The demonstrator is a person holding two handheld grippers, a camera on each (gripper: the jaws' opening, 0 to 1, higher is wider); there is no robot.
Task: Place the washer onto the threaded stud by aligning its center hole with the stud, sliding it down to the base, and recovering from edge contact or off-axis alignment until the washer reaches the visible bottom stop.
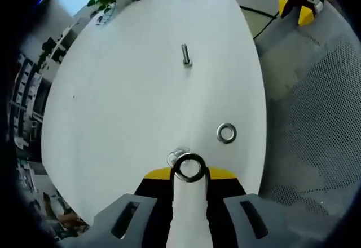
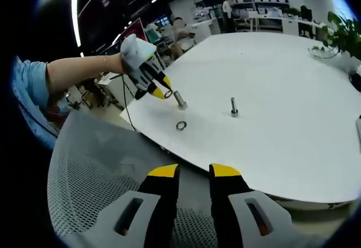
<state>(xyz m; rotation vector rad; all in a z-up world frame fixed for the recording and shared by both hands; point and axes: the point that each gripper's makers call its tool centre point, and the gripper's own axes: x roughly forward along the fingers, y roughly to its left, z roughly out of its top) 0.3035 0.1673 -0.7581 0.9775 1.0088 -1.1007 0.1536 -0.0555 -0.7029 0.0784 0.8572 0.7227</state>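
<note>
Washer (image 1: pixel 189 167) sits pinched at the tip of the left gripper (image 1: pixel 189 172), its ring face turned toward the camera and its centre hole visible. In the right gripper view the same gripper (image 2: pixel 151 82) appears at the near edge of the white table (image 2: pixel 293 90), with the ring (image 2: pixel 168 94) at its yellow tip. The threaded stud (image 1: pixel 185 55) stands upright on the table, well apart from the held washer. A second washer (image 1: pixel 226 133) lies flat on the table between gripper and stud; a further metal piece (image 2: pixel 180 100) sits just beside the left gripper's tip, and its nature cannot be told.

The right gripper (image 2: pixel 193 176) hangs off the table over a grey mesh surface (image 2: pixel 96 175), jaws nearly pressed together with only a narrow gap, holding nothing.

Step in hand, as judged: carry the washer to the stud and align it.

- Bring the ring flat — parallel to the tabletop — before reaching the stud top.
- Centre the hole over the stud axis, then lower straight down.
- If the rim catches on the stud tip or threads, lift slightly, re-level and re-centre — do not force it.
- Release only when the washer rests at the base.
</note>
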